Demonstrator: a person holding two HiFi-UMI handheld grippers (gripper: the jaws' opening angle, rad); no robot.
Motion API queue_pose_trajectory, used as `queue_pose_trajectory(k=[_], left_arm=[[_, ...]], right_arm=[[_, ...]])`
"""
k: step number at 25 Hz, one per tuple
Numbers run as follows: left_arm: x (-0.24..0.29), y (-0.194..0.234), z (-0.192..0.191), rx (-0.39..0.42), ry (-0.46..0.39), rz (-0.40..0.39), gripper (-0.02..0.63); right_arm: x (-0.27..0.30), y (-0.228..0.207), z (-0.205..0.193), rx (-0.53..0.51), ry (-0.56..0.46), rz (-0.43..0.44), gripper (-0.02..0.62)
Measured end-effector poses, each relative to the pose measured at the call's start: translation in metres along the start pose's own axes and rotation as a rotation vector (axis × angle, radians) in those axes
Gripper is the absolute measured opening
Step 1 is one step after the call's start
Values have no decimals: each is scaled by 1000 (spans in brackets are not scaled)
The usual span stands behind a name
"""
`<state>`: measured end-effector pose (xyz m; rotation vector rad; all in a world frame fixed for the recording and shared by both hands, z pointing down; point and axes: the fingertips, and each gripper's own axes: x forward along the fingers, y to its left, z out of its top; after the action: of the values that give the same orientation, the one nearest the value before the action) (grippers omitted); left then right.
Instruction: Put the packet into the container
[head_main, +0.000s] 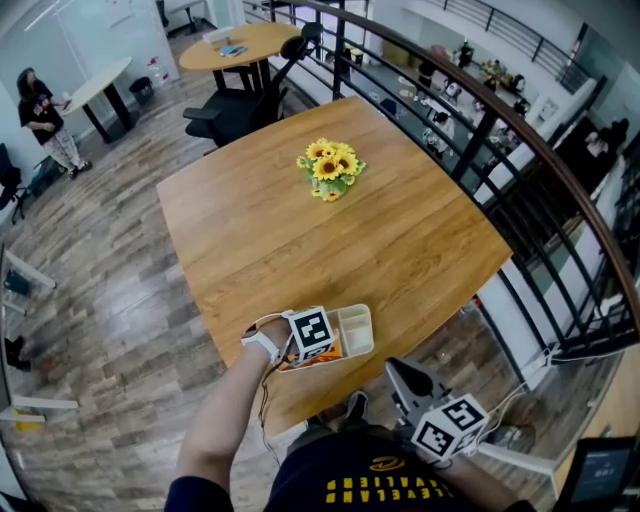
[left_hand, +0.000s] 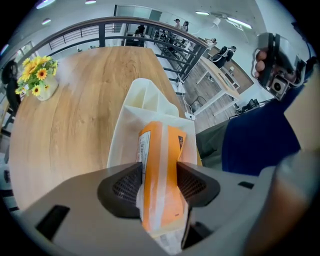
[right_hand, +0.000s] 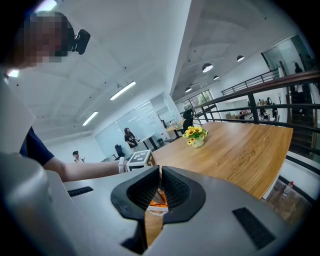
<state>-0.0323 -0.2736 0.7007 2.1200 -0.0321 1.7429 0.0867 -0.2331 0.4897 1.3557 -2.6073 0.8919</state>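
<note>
L hand-held gripper (left_hand: 159, 187) is pinching the orange packet (left_hand: 162, 150) and pointing it down over the white container's (left_hand: 142, 100) bigger section; can't tell if it's touching. Container is sitting at the desk (left_hand: 80, 115) edge nearest the person. R hand-held gripper (right_hand: 160, 192) is hovering off the desk, near the container, jaws pressed together w/ nothing btwn.

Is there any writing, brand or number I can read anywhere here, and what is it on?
Orange packet: small black print on its white edge, too small to read.
Dark shirt: yellow letters, too blurred to read.
Marker cubes: black-and-white patterns, no words.
</note>
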Motion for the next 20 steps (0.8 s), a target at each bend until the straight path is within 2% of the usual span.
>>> queue_pose_trajectory(k=[5,7,14,16,20], left_arm=[[-3,2,-1,-31,-68,36,210],[-10,7,3,-49,-123,73,241],[-59,-4,13,-61,-348,198,244],[-86,-17,19,-32,-450,248,242],[-160,-60,47,27,-781,329,242]], right_arm=[[4,-3,1,3,1,9,21],[7,-2,2,2,4,15,21],[13,5,2,-10,16,43,21],[15,8,2,-13,20,51,21],[22,14,3,-25,27,73,21]])
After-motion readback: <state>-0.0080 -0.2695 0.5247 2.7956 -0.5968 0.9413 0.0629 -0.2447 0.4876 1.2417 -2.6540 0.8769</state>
